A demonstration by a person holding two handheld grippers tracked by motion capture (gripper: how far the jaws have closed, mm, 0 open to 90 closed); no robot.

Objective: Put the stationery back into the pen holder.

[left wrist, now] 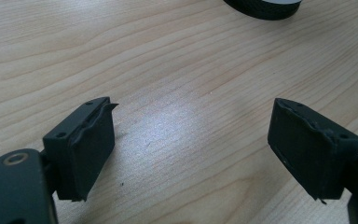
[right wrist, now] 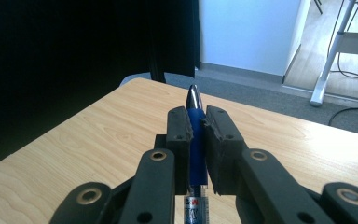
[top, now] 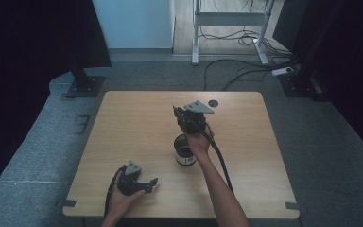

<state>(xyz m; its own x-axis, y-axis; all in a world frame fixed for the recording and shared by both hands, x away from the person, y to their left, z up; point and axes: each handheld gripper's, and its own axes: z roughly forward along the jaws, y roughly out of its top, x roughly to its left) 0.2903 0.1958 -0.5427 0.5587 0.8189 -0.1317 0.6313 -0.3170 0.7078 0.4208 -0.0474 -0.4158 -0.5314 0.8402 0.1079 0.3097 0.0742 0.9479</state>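
Right gripper (right wrist: 196, 128) clamps one blue pen (right wrist: 196, 140) above one dark cup (top: 185, 150); left gripper (left wrist: 191, 154), jaws spread apart, rests empty on the desk (top: 137, 132).

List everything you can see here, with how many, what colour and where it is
table: one, light wood, centre of the room
cup: one, dark with a white label, middle of the table, below the right hand
pen: one, blue with a silver tip, clamped between the right gripper's jaws
stand: one, white, on the floor beyond the table
cables: several, black, on the grey floor behind the table
left gripper: one, black, jaws apart, low over the table's near left
right gripper: one, black, raised over the cup
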